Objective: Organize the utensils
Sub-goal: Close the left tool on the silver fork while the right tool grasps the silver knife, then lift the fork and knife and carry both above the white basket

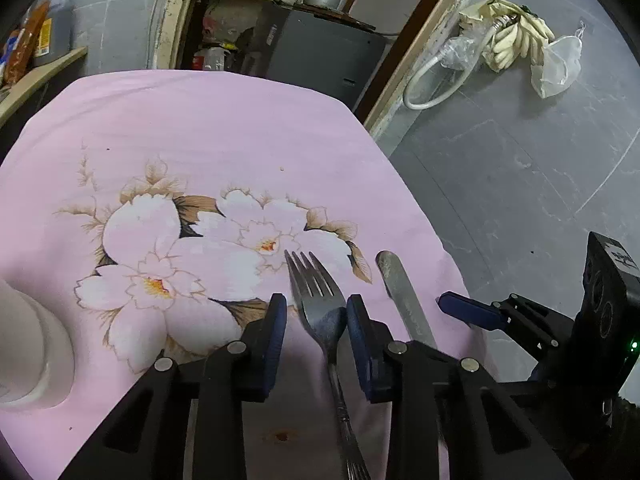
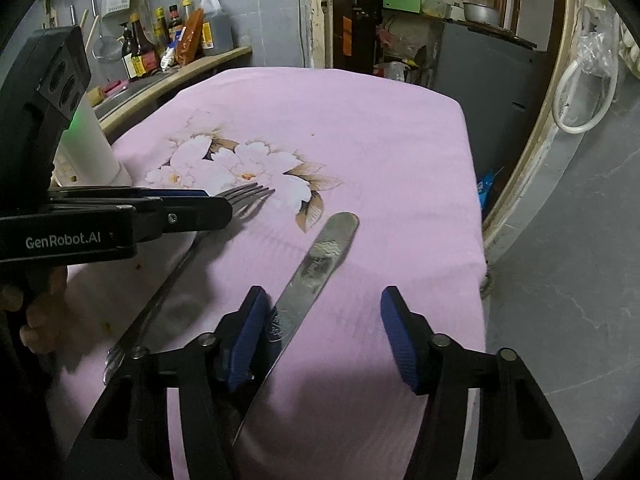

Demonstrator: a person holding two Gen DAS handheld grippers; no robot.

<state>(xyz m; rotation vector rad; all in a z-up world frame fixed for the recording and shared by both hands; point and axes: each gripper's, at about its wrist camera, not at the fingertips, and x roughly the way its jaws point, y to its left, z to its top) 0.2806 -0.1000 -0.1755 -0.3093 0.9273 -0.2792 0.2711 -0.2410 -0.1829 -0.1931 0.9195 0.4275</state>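
My left gripper (image 1: 316, 320) straddles the steel fork (image 1: 320, 312), jaws apart; right gripper (image 2: 324, 332) gapes around the flat steel knife (image 2: 316, 268), lower right by the pink floral cloth (image 2: 360, 140) edge.

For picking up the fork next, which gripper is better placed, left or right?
Left. The left gripper is open with the fork lying between its fingers on the pink cloth. The right gripper is open over the knife, away from the fork.
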